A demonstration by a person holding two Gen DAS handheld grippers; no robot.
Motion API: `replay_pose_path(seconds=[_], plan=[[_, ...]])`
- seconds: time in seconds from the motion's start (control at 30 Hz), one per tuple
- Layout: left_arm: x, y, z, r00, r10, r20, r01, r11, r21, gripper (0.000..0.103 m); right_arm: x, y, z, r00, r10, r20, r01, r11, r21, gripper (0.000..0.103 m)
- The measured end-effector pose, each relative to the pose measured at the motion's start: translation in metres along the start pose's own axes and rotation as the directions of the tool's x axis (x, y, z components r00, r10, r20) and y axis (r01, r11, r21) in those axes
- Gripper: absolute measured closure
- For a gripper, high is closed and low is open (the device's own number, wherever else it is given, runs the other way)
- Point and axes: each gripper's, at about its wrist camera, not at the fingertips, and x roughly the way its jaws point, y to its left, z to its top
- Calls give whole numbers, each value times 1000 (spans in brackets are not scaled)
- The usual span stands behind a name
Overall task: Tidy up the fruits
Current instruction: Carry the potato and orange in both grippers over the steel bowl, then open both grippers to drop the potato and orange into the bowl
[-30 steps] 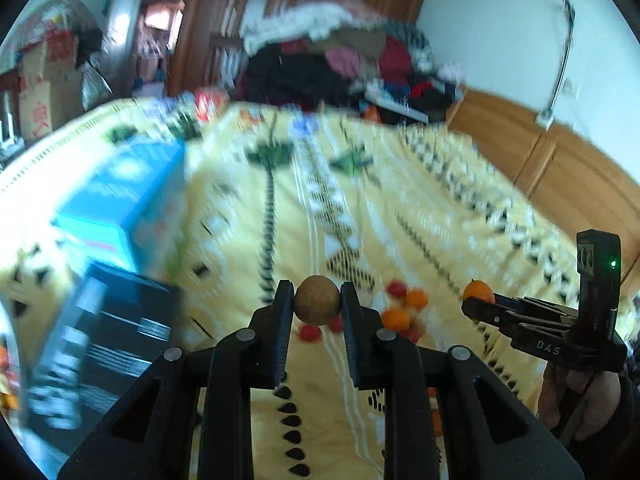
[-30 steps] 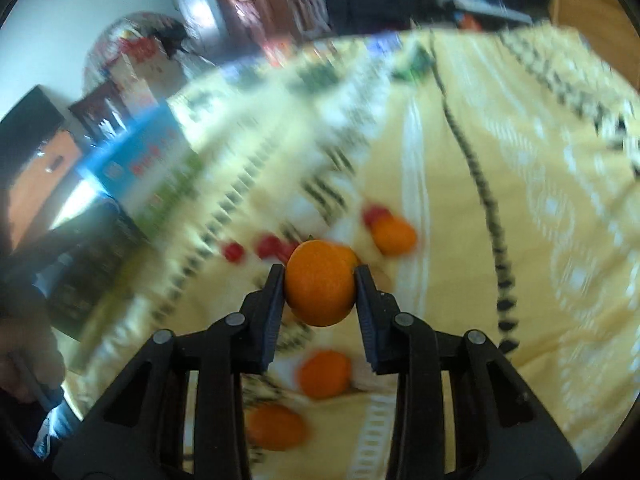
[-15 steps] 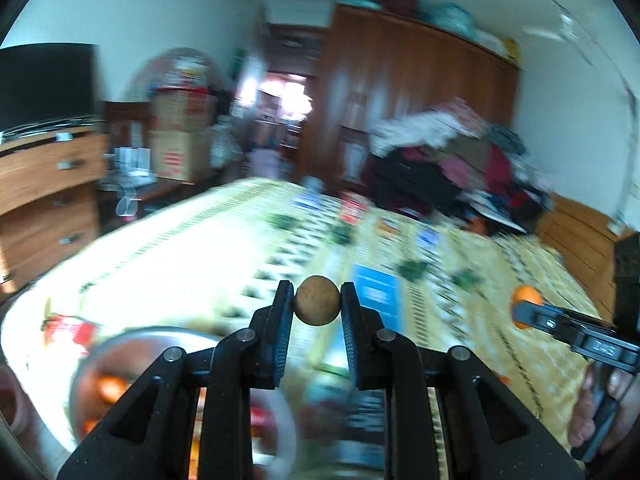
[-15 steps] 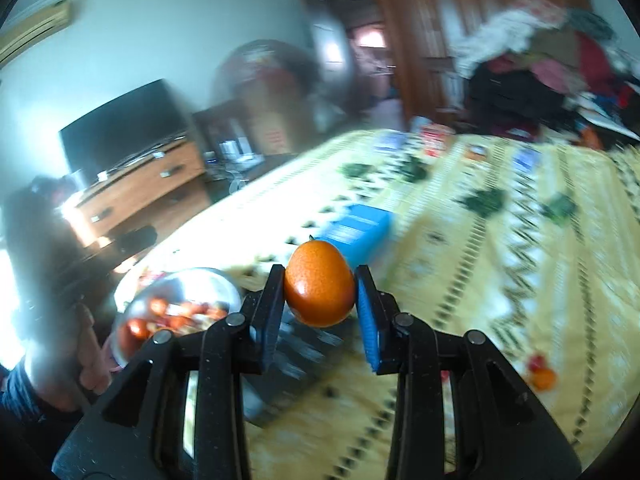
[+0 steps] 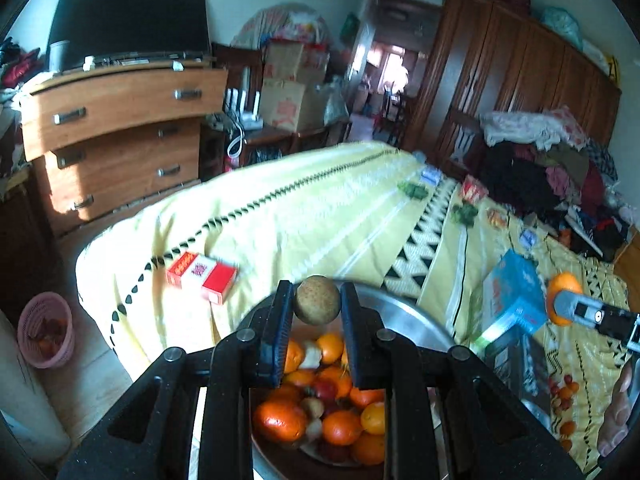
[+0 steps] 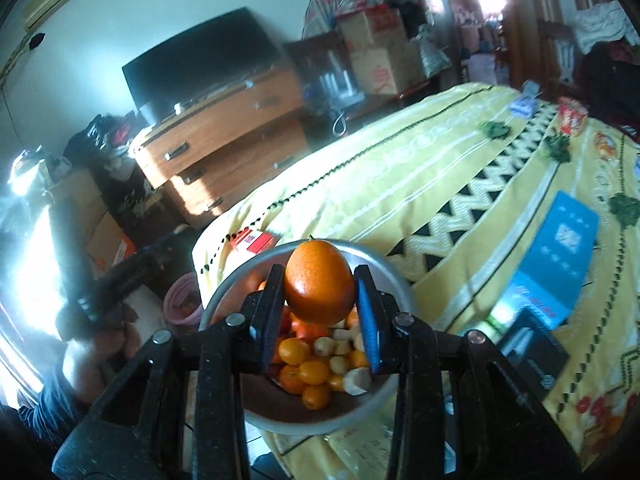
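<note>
My left gripper [image 5: 316, 306] is shut on a small round brown fruit [image 5: 317, 299] and hangs over a metal bowl [image 5: 404, 312] filled with oranges and other small fruit. My right gripper [image 6: 320, 304] is shut on an orange [image 6: 320, 282], held above the same metal bowl [image 6: 380, 268]. From the left wrist view the right gripper [image 5: 560, 304] shows at the right edge with its orange [image 5: 564, 286]. More loose fruit [image 5: 564, 392] lies on the yellow bedspread [image 5: 320, 208] to the right.
A red and white carton [image 5: 202, 276] lies left of the bowl near the bed's edge. A blue box [image 5: 512, 292] and a black box [image 6: 528, 356] sit right of the bowl. A pink basket [image 5: 46, 328] stands on the floor by a wooden dresser [image 5: 116, 132].
Both grippers swung left from the loose fruit pile, past the blue and black boxes, and now hang over the metal bowl. Each keeps the same fruit in its grip.
</note>
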Motion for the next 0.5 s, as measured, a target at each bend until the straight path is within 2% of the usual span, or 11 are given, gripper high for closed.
replay_pose_path(seconds=[0.27, 0.5], plan=[[40, -16, -30, 991, -79, -112, 82, 996, 24, 80, 43, 4, -14, 994, -16, -106, 18, 1000, 17, 68], [57, -26, -36, 988, -55, -145, 66, 995, 75, 80, 67, 0, -26, 986, -23, -163, 30, 999, 41, 68]])
